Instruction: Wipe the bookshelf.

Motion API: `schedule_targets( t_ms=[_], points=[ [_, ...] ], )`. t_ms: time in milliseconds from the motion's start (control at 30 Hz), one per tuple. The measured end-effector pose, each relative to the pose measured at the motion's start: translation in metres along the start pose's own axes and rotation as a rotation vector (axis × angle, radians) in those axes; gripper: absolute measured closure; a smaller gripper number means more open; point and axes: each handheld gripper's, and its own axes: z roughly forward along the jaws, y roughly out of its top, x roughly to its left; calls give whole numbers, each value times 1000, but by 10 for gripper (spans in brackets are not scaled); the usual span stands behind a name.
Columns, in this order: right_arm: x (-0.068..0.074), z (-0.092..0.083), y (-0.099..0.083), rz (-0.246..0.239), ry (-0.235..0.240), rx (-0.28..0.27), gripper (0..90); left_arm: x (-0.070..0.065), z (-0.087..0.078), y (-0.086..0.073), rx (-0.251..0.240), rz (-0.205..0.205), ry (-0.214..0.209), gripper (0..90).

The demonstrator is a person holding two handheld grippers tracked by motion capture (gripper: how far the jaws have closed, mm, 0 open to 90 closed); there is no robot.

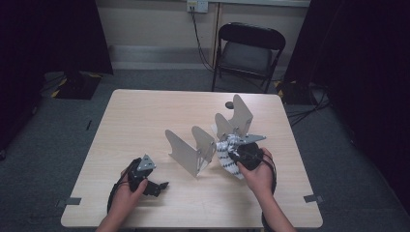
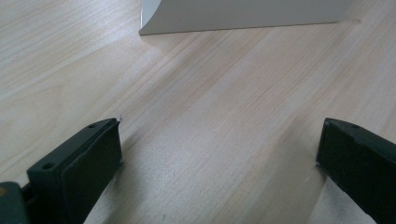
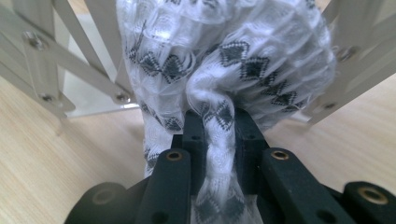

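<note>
The white knitted sock with dark diamond bands [image 3: 224, 60] is bunched up near the right edge of the pale wooden table [image 1: 145, 111], about midway along it, pressed against the grey metal expanding rack of upright plates [image 1: 212, 140] that runs diagonally across the table's middle. It looks soft, light and limp: it will likely sag and stretch rather than hold a shape, and its loose knit could snag on the rack's rivets and crossbars. A pinched fold of the fabric seems the best place to take hold, and that is where the right gripper [image 3: 219, 126] has it, jaws squeezed onto a twisted rope of the knit. The left gripper [image 2: 219, 149] rests low near the table's front left corner, jaws spread wide with only bare wood between them. A black folding chair [image 1: 249, 48] stands beyond the far edge.
</note>
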Motion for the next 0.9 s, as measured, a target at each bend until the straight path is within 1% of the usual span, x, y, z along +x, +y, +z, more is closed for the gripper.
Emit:
schedule_targets(
  t_ms=[267, 333, 467, 533, 633, 733, 833, 900],
  points=[
    [2, 17, -21, 25, 10, 45, 785, 0, 0, 0, 0, 0, 0, 0],
    [2, 21, -26, 20, 5, 61, 784, 0, 0, 0, 0, 0, -1, 0],
    [4, 27, -35, 31, 16, 85, 782, 0, 0, 0, -1, 0, 0, 0],
    [6, 27, -39, 31, 19, 79, 781, 0, 0, 0, -1, 0, 0, 0],
    [6, 24, -40, 38, 22, 77, 781, 0, 0, 0, -1, 0, 0, 0],
    [6, 16, -35, 34, 20, 61, 782, 0, 0, 0, 0, 0, 1, 0],
    [3, 2, -25, 33, 14, 35, 782, 0, 0, 0, -1, 0, 0, 0],
    [0, -10, -16, 22, 2, 11, 782, 0, 0, 0, -1, 0, -1, 0]
  ],
)
